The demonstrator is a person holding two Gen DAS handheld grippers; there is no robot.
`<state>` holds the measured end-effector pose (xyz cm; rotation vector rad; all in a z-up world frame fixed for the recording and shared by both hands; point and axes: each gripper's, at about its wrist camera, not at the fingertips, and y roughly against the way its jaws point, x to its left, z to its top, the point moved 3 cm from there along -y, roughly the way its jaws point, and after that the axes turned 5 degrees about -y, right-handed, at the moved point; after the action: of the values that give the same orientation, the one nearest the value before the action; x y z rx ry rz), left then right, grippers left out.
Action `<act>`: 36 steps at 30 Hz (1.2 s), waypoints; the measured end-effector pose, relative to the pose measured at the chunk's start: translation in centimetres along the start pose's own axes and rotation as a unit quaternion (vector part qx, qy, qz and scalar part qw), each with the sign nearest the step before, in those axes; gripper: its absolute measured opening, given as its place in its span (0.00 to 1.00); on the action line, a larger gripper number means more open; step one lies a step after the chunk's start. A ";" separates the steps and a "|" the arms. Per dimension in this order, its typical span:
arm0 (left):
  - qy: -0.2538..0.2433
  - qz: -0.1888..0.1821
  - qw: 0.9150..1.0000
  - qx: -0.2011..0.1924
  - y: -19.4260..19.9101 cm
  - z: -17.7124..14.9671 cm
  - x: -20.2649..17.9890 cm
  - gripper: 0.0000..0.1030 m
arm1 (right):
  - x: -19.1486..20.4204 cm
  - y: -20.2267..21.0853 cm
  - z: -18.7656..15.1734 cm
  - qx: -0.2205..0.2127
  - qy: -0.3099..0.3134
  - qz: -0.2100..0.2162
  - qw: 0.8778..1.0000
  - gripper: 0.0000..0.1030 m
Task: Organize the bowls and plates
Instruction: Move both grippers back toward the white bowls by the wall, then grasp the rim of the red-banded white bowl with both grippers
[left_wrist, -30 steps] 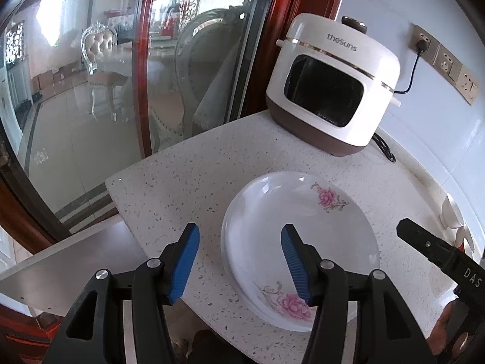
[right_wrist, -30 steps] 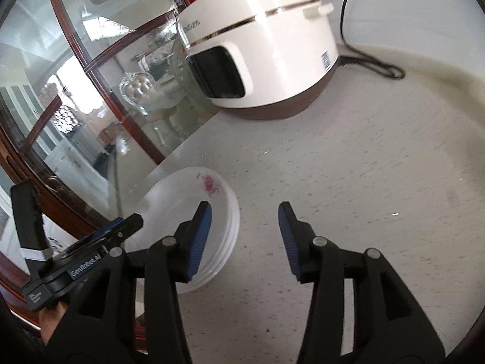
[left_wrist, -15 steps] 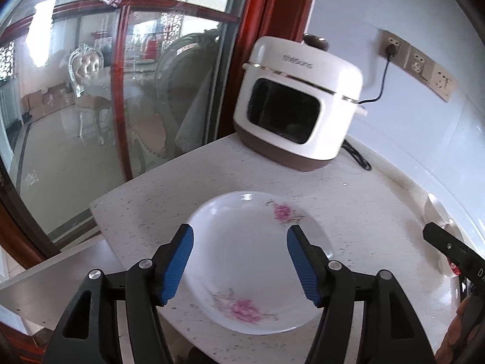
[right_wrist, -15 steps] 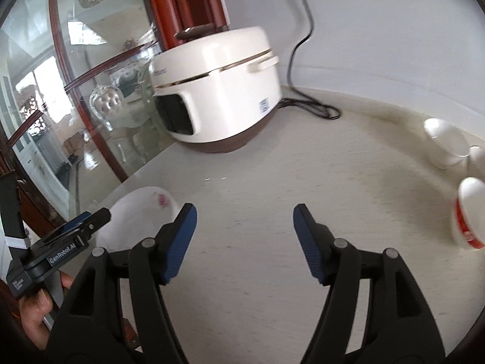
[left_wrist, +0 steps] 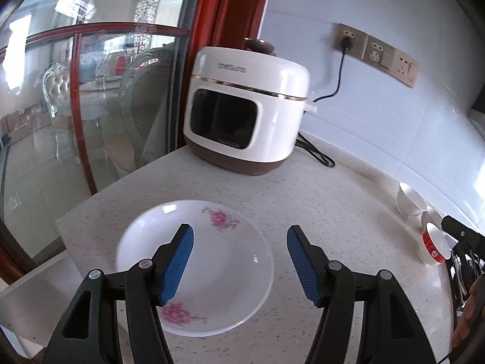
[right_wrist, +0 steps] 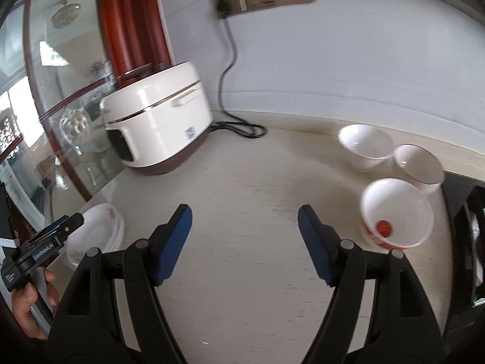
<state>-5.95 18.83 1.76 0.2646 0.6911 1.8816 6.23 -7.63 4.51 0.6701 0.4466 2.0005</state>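
Note:
A stack of white plates with pink flowers (left_wrist: 212, 261) lies on the speckled counter near its left corner; it also shows in the right wrist view (right_wrist: 100, 230). My left gripper (left_wrist: 239, 261) is open and empty, hovering above the plates. My right gripper (right_wrist: 244, 239) is open and empty over bare counter. To its right stand a red-and-white bowl (right_wrist: 397, 212), a plain white bowl (right_wrist: 365, 145) and a third white bowl (right_wrist: 419, 163). The red-and-white bowl (left_wrist: 433, 247) and a white bowl (left_wrist: 409, 201) also show at the right of the left wrist view.
A white and brown rice cooker (left_wrist: 245, 112) stands at the back against the wall, its black cord (left_wrist: 316, 154) lying on the counter. A glass partition with a red frame (left_wrist: 81, 106) borders the counter's left edge. A dark stovetop (right_wrist: 466, 242) lies at the far right.
Both grippers have pulled back and up and opened wider. The right gripper has swung to the right, bringing the three bowls into view. The plates have not moved.

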 end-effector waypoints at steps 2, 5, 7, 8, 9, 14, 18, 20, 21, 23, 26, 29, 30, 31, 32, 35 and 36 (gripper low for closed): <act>-0.003 -0.002 1.000 0.000 -0.1 -0.1 -0.6 0.63 | -1.6 0.2 0.2 -0.002 -0.009 -0.011 1.000 0.74; -0.008 -0.009 1.000 -0.003 0.0 -0.3 -1.6 0.63 | -3.9 0.5 0.3 -0.004 -0.027 -0.026 0.999 0.74; -0.018 -0.013 1.000 -0.005 0.1 -0.5 -2.8 0.63 | -5.4 0.7 0.3 -0.005 -0.034 -0.038 0.999 0.74; -0.022 -0.016 1.000 -0.006 0.0 -0.6 -3.3 0.63 | -5.9 0.7 0.3 -0.005 -0.035 -0.045 0.998 0.74; -0.029 -0.022 0.999 -0.007 0.0 -0.7 -4.0 0.63 | -6.4 0.6 0.3 -0.005 -0.035 -0.053 0.998 0.74; -0.052 -0.045 0.998 0.001 -0.9 -0.8 -7.5 0.63 | -8.8 0.7 0.5 -0.007 -0.041 -0.075 0.996 0.75; -0.066 -0.058 0.996 0.009 -1.7 -0.9 -10.2 0.63 | -10.6 0.7 0.9 -0.012 -0.047 -0.083 0.995 0.77; -0.074 -0.061 0.995 0.011 -2.1 -0.8 -11.2 0.63 | -11.4 0.6 1.0 -0.013 -0.048 -0.086 0.995 0.77; -0.078 -0.064 0.995 0.013 -2.2 -0.8 -11.9 0.63 | -12.0 0.6 1.1 -0.013 -0.051 -0.087 0.995 0.77; -0.083 -0.073 0.994 0.015 -2.5 -0.7 -13.0 0.63 | -12.7 0.7 1.3 -0.015 -0.054 -0.091 0.994 0.77; -0.093 -0.083 0.992 0.014 -2.9 -0.4 -14.8 0.65 | -13.8 0.8 1.8 -0.019 -0.057 -0.103 0.993 0.78; -0.101 -0.101 0.990 0.012 -3.1 0.1 -17.0 0.67 | -15.2 1.0 2.5 -0.024 -0.062 -0.117 0.991 0.78; -0.106 -0.110 0.988 0.012 -3.1 0.3 -18.0 0.67 | -15.5 1.0 2.8 -0.024 -0.066 -0.119 0.990 0.78; -0.110 -0.118 0.987 0.011 -3.1 0.5 -18.7 0.67 | -16.1 1.2 3.1 -0.025 -0.070 -0.121 0.990 0.78; -0.117 -0.129 0.985 0.008 -3.0 0.8 -19.9 0.67 | -16.6 1.3 3.4 -0.028 -0.074 -0.125 0.989 0.78; -0.131 -0.151 0.980 0.004 -2.9 1.3 -22.4 0.67 | -18.1 1.7 4.1 -0.038 -0.089 -0.129 0.987 0.79; -0.136 -0.163 0.977 0.004 -2.9 1.5 -23.5 0.67 | -18.6 1.7 4.3 -0.041 -0.097 -0.128 0.986 0.79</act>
<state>6.71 -1.10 4.38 0.3820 0.5187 1.4960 15.29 -24.54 3.68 0.7108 0.3149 1.6849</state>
